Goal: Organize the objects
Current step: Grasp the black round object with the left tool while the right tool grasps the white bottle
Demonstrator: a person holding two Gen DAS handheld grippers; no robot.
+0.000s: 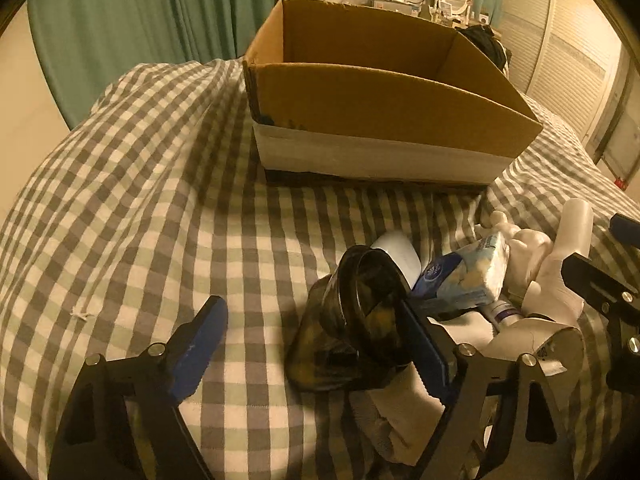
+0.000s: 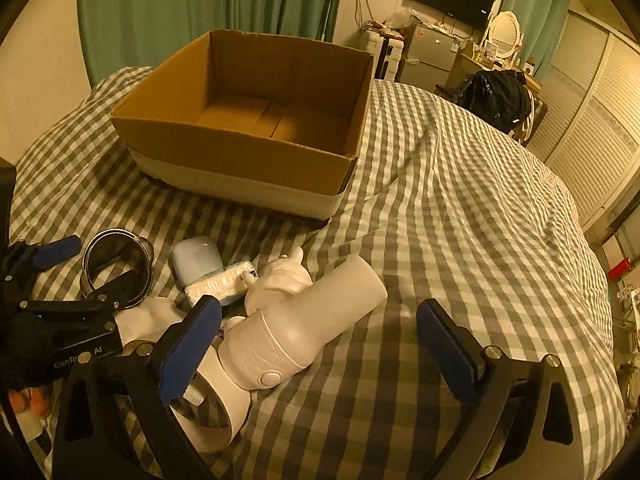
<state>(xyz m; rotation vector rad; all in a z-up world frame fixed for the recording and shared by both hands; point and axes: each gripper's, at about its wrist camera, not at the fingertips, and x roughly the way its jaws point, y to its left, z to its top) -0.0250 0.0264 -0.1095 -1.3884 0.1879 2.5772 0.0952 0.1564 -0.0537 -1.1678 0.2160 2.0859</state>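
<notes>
Your left claw [image 1: 312, 344] is spread wide around the dark glass jar [image 1: 360, 320], gripping nothing yet; your right claw [image 2: 320, 344] is equally wide over the white bottle [image 2: 312, 320]. Both sit in the pile on the bed [image 2: 460, 200], just in front of the cardboard box [image 2: 248, 160] — tissue pack [image 2: 220, 284] included. The box holds nothing, so all the sorting remains — I judge you're at the very start.
</notes>
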